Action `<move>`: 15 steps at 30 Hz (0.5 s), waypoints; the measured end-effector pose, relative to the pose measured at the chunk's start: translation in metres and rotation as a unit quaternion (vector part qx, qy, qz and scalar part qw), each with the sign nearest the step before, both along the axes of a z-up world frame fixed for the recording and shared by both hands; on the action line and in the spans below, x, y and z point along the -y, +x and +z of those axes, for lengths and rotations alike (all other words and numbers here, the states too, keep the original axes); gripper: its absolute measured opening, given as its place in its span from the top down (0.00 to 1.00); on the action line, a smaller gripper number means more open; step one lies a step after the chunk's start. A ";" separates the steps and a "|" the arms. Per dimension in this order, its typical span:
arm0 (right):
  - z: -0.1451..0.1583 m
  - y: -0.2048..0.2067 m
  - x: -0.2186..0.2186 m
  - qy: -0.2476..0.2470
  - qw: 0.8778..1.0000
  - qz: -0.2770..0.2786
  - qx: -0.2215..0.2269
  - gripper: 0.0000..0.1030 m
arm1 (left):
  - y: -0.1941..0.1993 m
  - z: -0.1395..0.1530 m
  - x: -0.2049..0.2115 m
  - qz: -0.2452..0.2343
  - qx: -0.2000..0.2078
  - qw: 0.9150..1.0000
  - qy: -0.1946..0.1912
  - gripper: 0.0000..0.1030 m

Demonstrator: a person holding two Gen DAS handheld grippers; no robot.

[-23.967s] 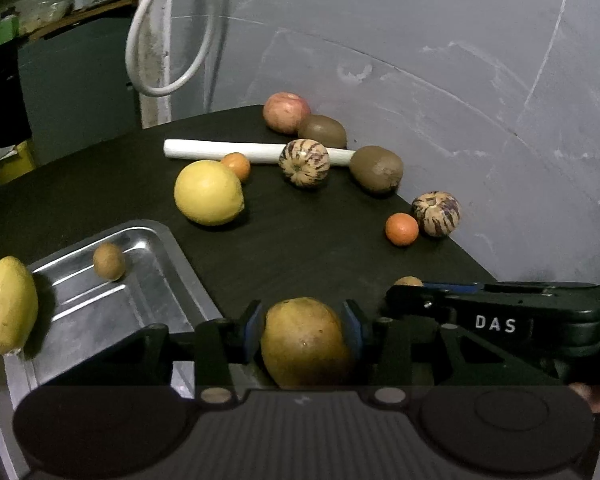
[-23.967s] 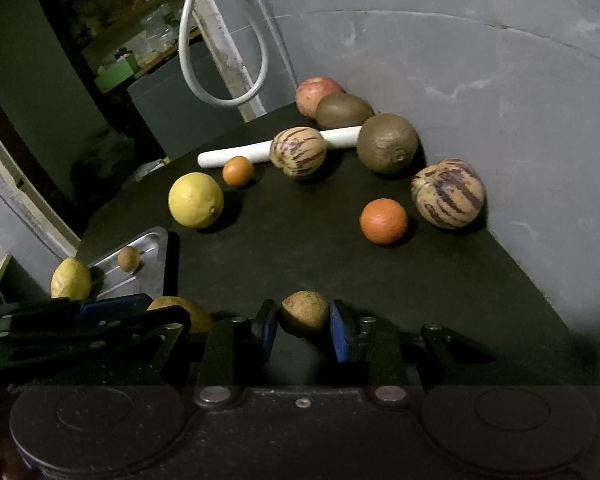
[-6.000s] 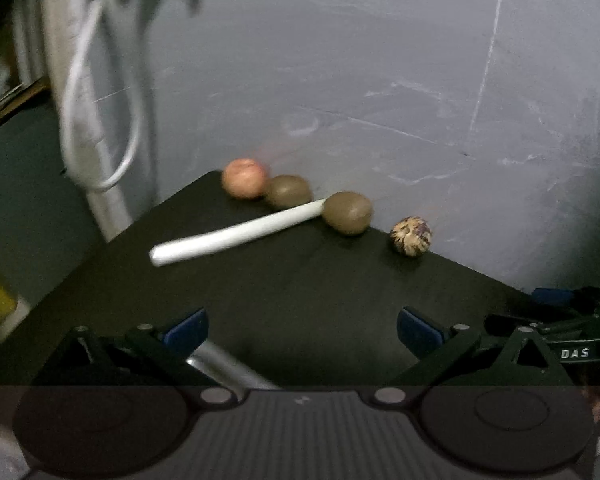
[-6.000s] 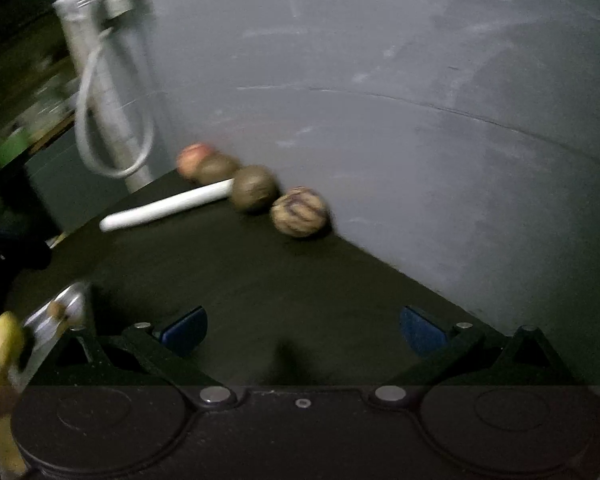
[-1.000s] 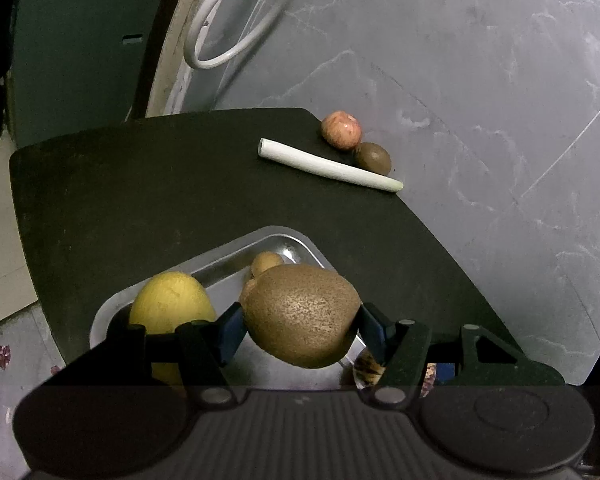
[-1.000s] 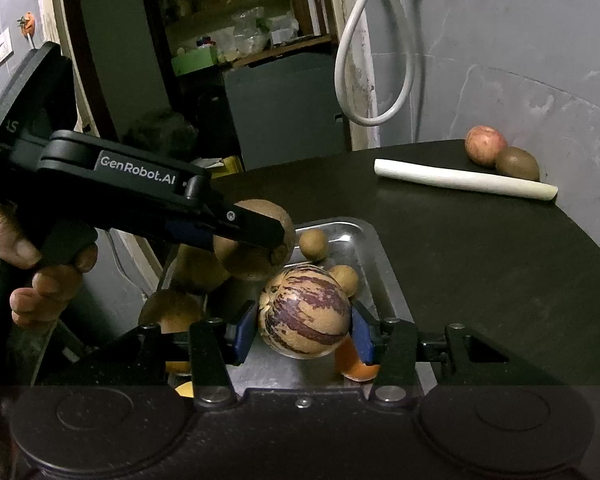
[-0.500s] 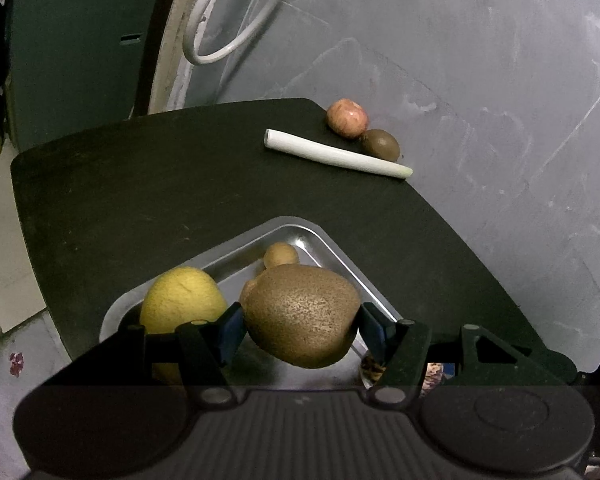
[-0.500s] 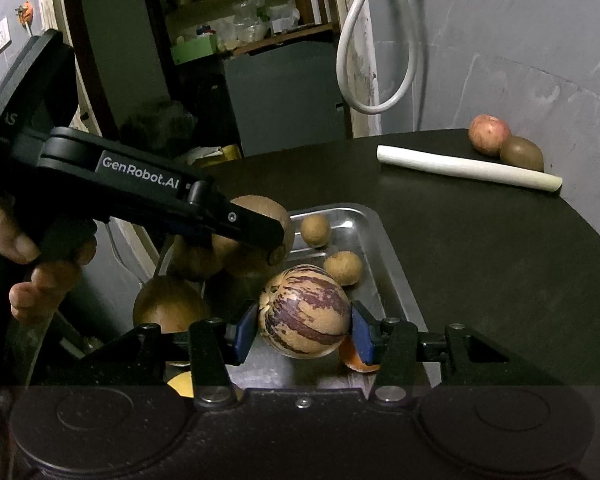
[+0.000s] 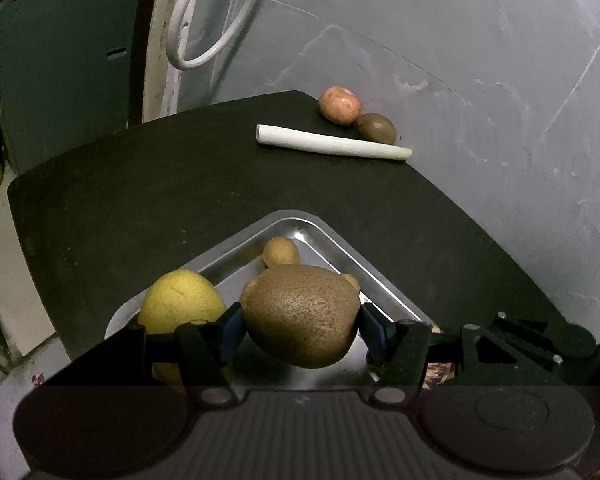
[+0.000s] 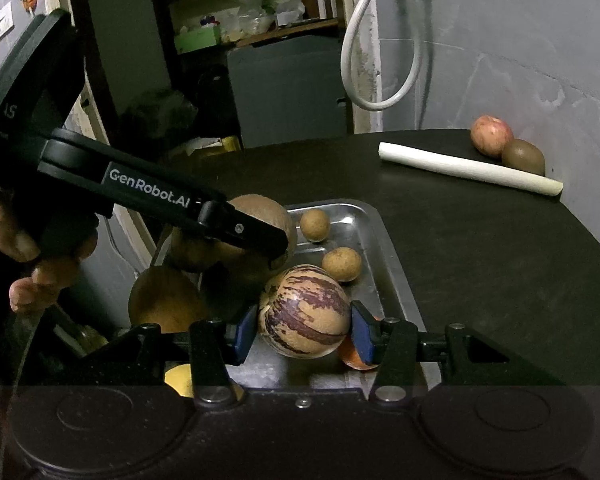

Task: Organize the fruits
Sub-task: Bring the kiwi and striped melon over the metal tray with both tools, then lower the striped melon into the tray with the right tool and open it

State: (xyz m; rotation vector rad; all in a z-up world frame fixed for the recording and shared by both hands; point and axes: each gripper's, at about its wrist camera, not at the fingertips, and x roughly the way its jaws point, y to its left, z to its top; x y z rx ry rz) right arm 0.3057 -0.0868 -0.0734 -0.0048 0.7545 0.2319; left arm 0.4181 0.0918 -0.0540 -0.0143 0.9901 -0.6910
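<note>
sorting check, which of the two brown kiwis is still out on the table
The smaller kiwi beside the red apple at the far corner; the bigger kiwi sits in the left tongs.

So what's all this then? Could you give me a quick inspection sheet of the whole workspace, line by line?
Surface: dark table, set against a grey wall.
Job's things: metal tray holding several fruits; apple and kiwi on the table by the wall.
Clutter: white stick lying beside the apple and kiwi.
Grippers: left gripper holds a brown kiwi over the tray; right gripper holds a striped fruit over the tray.
Cables: white loop hanging at the wall.
Surroundings: cluttered shelves, dim room.
</note>
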 end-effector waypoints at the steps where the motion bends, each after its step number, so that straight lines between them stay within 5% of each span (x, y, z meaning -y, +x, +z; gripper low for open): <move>1: 0.000 0.000 -0.001 -0.003 1.000 0.001 0.000 0.51 | 0.000 0.000 0.001 -0.003 0.002 1.000 0.003 0.37; 15: 0.000 0.000 -0.008 -0.053 0.998 0.024 -0.002 0.51 | 0.000 0.002 0.013 -0.071 0.020 0.996 0.048 0.37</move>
